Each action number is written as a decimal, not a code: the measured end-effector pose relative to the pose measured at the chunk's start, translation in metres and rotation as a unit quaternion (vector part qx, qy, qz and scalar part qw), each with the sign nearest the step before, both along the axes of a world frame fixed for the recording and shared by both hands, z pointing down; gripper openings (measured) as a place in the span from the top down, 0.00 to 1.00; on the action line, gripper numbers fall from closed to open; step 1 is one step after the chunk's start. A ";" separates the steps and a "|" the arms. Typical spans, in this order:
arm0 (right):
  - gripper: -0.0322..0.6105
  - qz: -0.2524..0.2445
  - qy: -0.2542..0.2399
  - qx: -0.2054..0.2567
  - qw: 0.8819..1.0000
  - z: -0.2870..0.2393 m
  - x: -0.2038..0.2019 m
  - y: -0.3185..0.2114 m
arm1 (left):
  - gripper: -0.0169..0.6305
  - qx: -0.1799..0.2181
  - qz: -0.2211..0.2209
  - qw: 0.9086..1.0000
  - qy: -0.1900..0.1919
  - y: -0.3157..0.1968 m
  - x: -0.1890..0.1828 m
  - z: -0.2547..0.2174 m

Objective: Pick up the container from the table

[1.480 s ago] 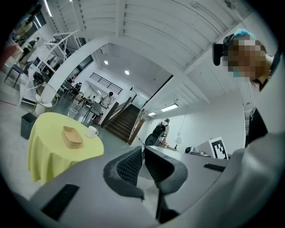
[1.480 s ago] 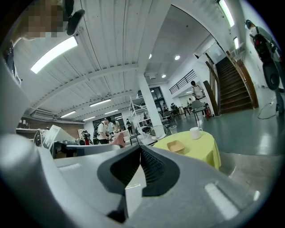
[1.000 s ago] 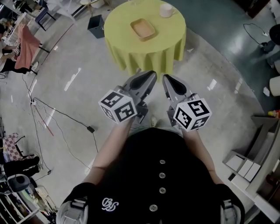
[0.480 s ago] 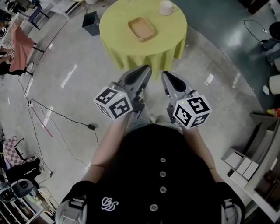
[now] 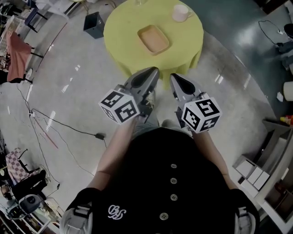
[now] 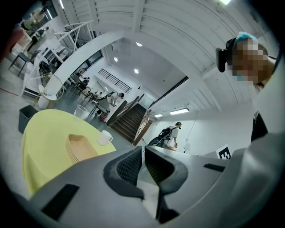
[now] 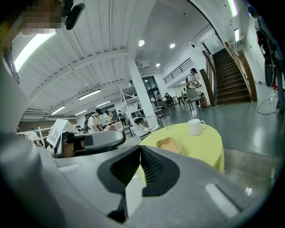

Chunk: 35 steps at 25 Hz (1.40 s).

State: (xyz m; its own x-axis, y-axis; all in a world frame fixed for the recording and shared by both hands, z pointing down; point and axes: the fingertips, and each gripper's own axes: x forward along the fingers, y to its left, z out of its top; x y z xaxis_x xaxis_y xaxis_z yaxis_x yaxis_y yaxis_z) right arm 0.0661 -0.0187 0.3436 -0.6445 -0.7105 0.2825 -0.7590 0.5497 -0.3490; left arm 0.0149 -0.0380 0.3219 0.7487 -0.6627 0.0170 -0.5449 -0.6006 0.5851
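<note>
Since the earlier frame: in the head view the round yellow tabletop (image 5: 123, 34) sits lower and further right, so it now lies nearer the two grippers. Both grippers keep the same pose in front of the person's torso.

Left gripper (image 5: 154, 72): fingers (image 6: 129, 165) closed, ribbed pads pressed together, nothing between them. It points toward the near edge of the tabletop. Its marker cube (image 5: 120, 106) is toward the camera.

Right gripper (image 5: 174, 78): fingers (image 7: 153, 167) closed pad to pad, also empty. It runs alongside the left gripper, with a narrow gap between the two tips. Its marker cube (image 5: 201, 114) is at the rear.

Container (image 5: 154, 39): a shallow tan rectangular tray, lying flat near the middle of the tabletop, turned slightly askew. Nothing touches it. It is well apart from both gripper tips, which are above bare floor short of the draped cloth edge. Both gripper views show it ahead and beyond the fingertips.

Other items: a white cup (image 5: 181, 13) stands upright on the far right part of the tabletop, apart from the container. A black box (image 5: 95, 24) stands on the floor to the left of the table. A dark cable (image 5: 68, 125) trails across the floor at left.

Background in the gripper views: a staircase, chairs, several people at a distance.
</note>
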 end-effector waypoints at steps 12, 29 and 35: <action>0.95 0.038 -0.002 -0.008 0.999 -0.003 -0.019 -0.110 | 0.93 -0.025 0.036 0.999 -0.014 -0.098 -0.023 0.008; 0.95 0.084 -0.014 -0.009 0.996 -0.001 -0.034 -0.190 | 0.93 -0.012 0.093 0.995 -0.025 -0.173 -0.022 0.012; 0.95 0.077 -0.005 -0.020 0.997 0.007 -0.038 -0.189 | 0.93 -0.023 0.091 0.995 -0.023 -0.175 -0.024 0.018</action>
State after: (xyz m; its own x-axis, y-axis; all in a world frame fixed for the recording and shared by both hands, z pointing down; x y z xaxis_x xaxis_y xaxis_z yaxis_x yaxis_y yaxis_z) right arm 0.0282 -0.2080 0.3502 -0.5322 -0.7890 0.3071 -0.8292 0.4126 -0.3770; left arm -0.0089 -0.2127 0.3402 0.8542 -0.5136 0.0806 -0.4556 -0.6650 0.5918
